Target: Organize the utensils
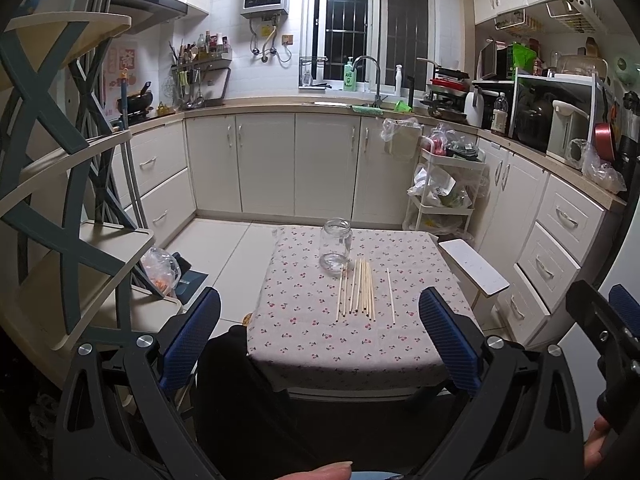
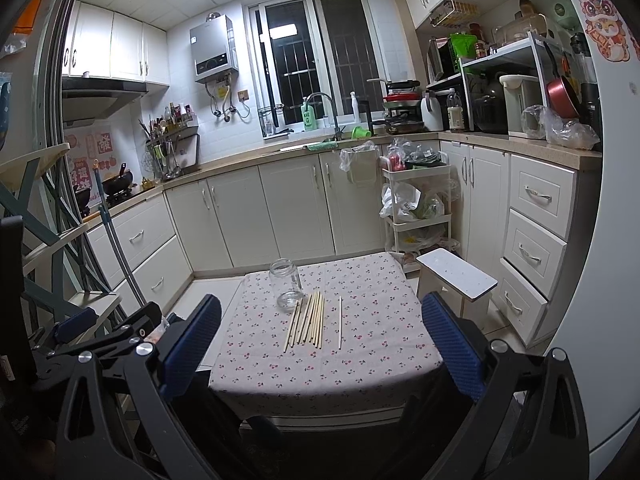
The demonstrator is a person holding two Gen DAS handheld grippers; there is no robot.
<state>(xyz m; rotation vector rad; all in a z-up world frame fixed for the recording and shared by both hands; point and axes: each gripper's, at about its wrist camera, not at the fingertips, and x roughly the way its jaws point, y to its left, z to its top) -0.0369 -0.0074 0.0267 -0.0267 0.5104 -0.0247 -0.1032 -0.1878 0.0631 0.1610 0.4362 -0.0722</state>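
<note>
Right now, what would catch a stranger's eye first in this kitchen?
A small table in a flowery cloth stands mid-floor. On it a row of pale wooden chopsticks lies beside an empty, upright glass jar. Wide-open blue-padded fingers frame the bottom of each view.

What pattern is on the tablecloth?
Small red cherries on a pale tablecloth, best seen in the right wrist view.

Tablecloth (image 1: 320,344) pale pink, small red cherry print; chopsticks (image 1: 362,290) light tan; tool pads (image 1: 192,340) blue.
</note>
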